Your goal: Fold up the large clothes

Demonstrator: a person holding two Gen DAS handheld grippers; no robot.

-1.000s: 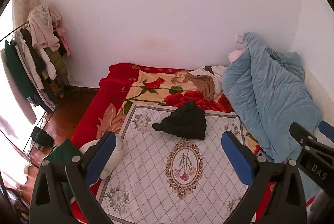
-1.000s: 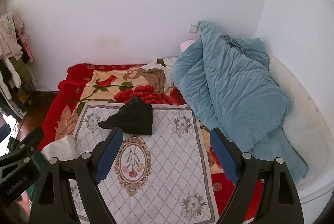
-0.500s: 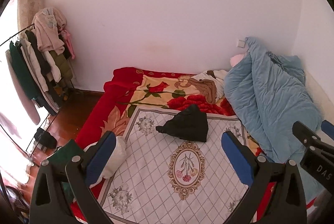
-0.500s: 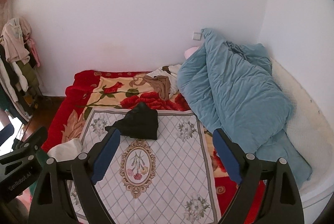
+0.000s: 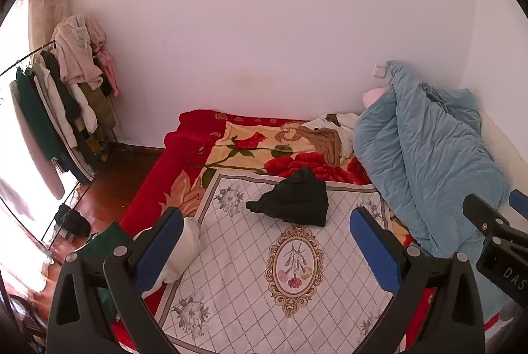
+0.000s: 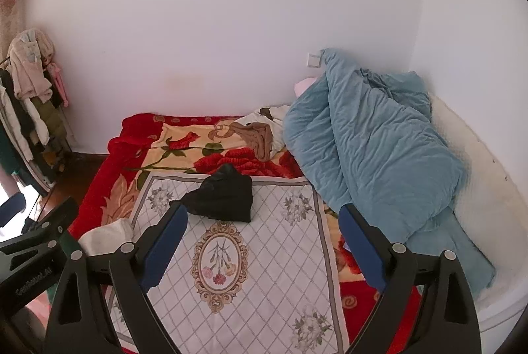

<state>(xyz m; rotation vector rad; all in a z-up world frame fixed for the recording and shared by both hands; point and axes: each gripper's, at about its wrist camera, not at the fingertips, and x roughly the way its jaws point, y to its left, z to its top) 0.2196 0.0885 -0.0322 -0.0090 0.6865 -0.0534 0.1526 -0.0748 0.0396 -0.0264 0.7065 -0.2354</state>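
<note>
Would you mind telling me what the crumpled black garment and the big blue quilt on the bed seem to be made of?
The crumpled black garment looks like soft matte woven or knit fabric: it slumps in limp folds without shine, though the fibre cannot be told. The big blue quilt looks like padded, brushed cloth: puffy bulk, fine wrinkles, dull sheen.

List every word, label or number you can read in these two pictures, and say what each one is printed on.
"DAS": white letters on the black body of the right gripper, cut off at the picture's edge in the left wrist view.
"GenRobot.AI", as best it reads: faint, blurred lettering on the black body of the left gripper in the right wrist view.
Nothing else carries text: not the patterned bedcover, the clothes or the wall.
</note>
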